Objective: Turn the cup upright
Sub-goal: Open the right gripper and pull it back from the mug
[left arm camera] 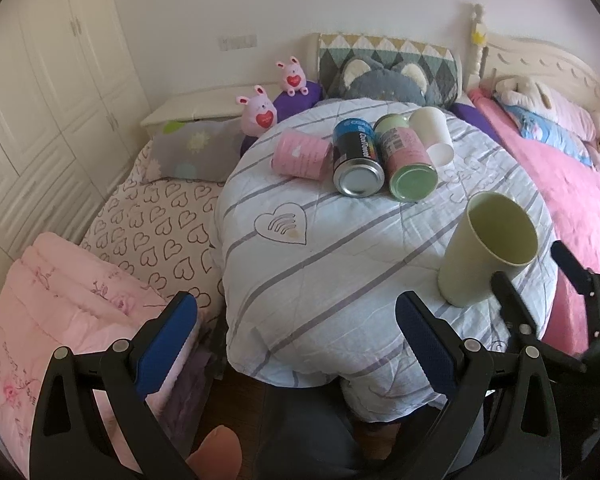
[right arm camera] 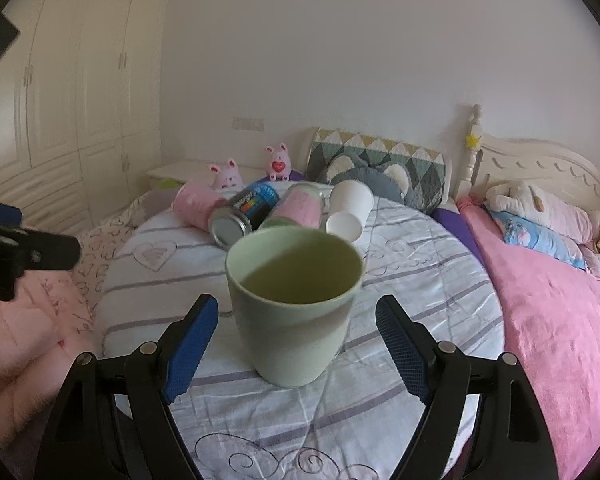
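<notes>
striped white-and-lavender bedding [right arm camera: 400, 280], quilted and wrinkled, covers a rounded mound on which the things are carried; a pink blanket [right arm camera: 560, 320] is seen along its right edge and heart-print fabric [left arm camera: 156, 220] along its left.

the green cup [right arm camera: 296, 304] is stood upright near the front edge of the mound, toward the right, with its mouth turned up and its long axis close to vertical, perhaps slightly tilted. it is smooth, matte, pale green and tapered toward the base. it is placed between the spread fingers of the right gripper [right arm camera: 296, 344], whose blue ribbed pads [right arm camera: 192, 352] are held apart from its wall on both sides; no contact is seen. in the left wrist view the same cup [left arm camera: 484, 256] is found at the right, with the right gripper [left arm camera: 540, 284] just beside it.

the left gripper [left arm camera: 296, 344] is held wide open over the front edge, well apart from the cup, with nothing between its pads.

toward the back edge a cluster is laid on its side: a pink can [left arm camera: 300, 154], a black-and-blue metal can [left arm camera: 356, 160], a pink-and-green can [left arm camera: 408, 164] and two white paper cups [left arm camera: 436, 136].
</notes>
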